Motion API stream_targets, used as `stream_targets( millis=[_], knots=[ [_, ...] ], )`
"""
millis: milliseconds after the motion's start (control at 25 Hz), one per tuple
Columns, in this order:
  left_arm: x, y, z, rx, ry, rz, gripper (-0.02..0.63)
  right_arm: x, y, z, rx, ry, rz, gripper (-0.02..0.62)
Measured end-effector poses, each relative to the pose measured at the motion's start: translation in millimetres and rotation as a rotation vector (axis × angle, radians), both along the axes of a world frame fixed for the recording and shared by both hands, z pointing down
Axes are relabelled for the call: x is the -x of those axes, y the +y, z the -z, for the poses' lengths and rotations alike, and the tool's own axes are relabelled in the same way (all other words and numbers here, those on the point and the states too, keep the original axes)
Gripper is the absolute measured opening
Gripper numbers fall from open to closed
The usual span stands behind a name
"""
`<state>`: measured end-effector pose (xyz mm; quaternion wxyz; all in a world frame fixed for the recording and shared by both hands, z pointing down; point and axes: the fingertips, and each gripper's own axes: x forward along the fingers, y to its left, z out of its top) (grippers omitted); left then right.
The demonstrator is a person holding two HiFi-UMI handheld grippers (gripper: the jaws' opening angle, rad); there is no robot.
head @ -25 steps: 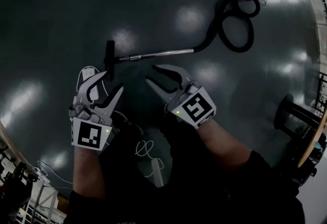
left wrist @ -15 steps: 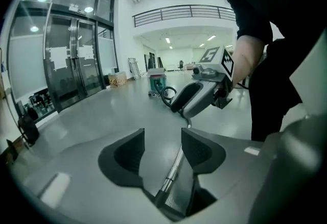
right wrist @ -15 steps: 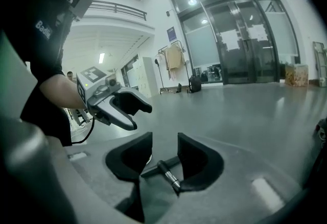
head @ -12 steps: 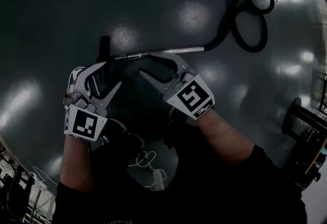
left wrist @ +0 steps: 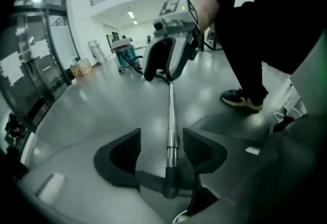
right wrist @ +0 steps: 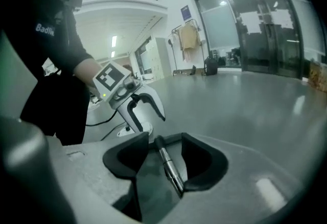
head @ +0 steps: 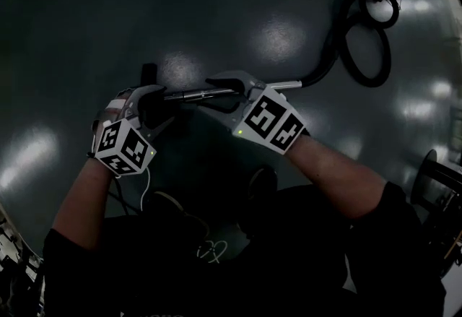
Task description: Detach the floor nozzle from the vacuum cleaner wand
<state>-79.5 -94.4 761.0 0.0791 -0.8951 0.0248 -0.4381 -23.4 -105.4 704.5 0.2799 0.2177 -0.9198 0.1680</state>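
Lying flat on the glossy grey floor (head: 72, 34), the wand (head: 195, 94) is a thin metal tube with the black floor nozzle (head: 149, 71) across one end, the two joined in a T. The left gripper (head: 157, 107) straddles the wand right at that joint. Its jaws have just been opening and stand apart, with the tube between them and a gap on either side. Seen from the head, this gripper covers part of the nozzle. Just along the wand, away from the nozzle, the right gripper (head: 216, 95) straddles the tube as well. Its jaws have also just been opening, and they are released with the tube between them, unclamped. At the wand's far end a black hose (head: 325, 63) bends away and curls into a loop, leading to the teal vacuum cleaner body (left wrist: 125, 57) well beyond. On the person's side of the wand, a dark shoe (left wrist: 242, 99) rests on the floor.
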Motion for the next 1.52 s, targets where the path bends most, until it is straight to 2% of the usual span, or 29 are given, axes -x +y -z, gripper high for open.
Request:
stream_targets(
  millis=[160,240,440,560,680,800,840,960,1080,1240,1320,1400,1520],
  knots=[
    [15,2,-84,-0.034,-0.206,-0.135,0.292,8,7,-73,0.016,0.180,0.150,0.221],
    [23,2,-118,-0.024,-0.256,-0.148,0.296,15,11,-110,0.019,0.259,0.212,0.236],
    [38,-5,-171,-0.006,-0.332,-0.134,0.305,28,23,-198,0.002,0.444,0.365,0.259],
    [49,-3,-194,0.000,-0.394,-0.134,0.305,30,25,-238,-0.022,0.523,0.402,0.262],
    [61,2,-214,0.001,-0.445,-0.139,0.282,33,22,-266,-0.055,0.572,0.404,0.262],
    [64,2,-223,-0.027,-0.462,-0.168,0.245,32,21,-283,-0.088,0.623,0.439,0.248],
    [63,0,-224,-0.042,-0.466,-0.179,0.206,32,22,-285,-0.091,0.624,0.449,0.235],
    [60,-3,-224,-0.037,-0.468,-0.200,0.192,31,22,-284,-0.063,0.607,0.465,0.227],
    [56,6,-216,0.111,-0.411,-0.199,0.183,30,29,-279,-0.017,0.592,0.493,0.223],
    [48,19,-186,0.437,-0.270,-0.162,0.169,27,36,-257,-0.014,0.560,0.531,0.222],
    [47,24,-171,0.554,-0.246,-0.162,0.172,27,38,-248,-0.025,0.564,0.546,0.222],
    [47,31,-159,0.677,-0.252,-0.151,0.173,25,39,-243,-0.069,0.594,0.569,0.222],
    [48,43,-146,0.899,-0.245,-0.107,0.175,21,40,-243,-0.219,0.697,0.629,0.195]
  ],
)
